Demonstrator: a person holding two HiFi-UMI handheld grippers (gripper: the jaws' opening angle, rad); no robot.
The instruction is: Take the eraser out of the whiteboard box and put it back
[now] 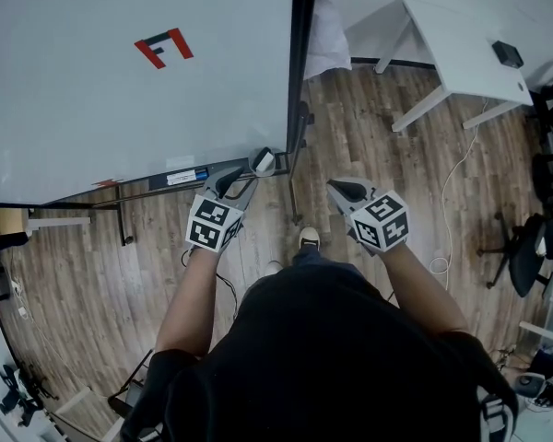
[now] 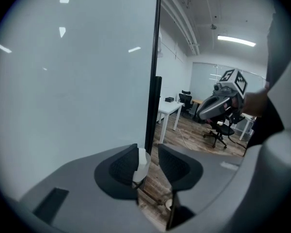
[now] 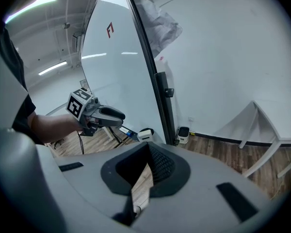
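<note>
The big whiteboard (image 1: 120, 90) stands on the left. Along its bottom edge runs the whiteboard box (image 1: 186, 178). The white eraser (image 1: 263, 162) sits at the right end of that box. The left hand-held gripper (image 1: 242, 179) reaches up to it with its jaws partly open. The eraser is between the jaws, close to one pad, but they do not squeeze it. The right hand-held gripper (image 1: 336, 187) hangs over the wood floor (image 1: 369, 136), jaws together and empty. A white bench (image 1: 461, 53) stands far right.
</note>
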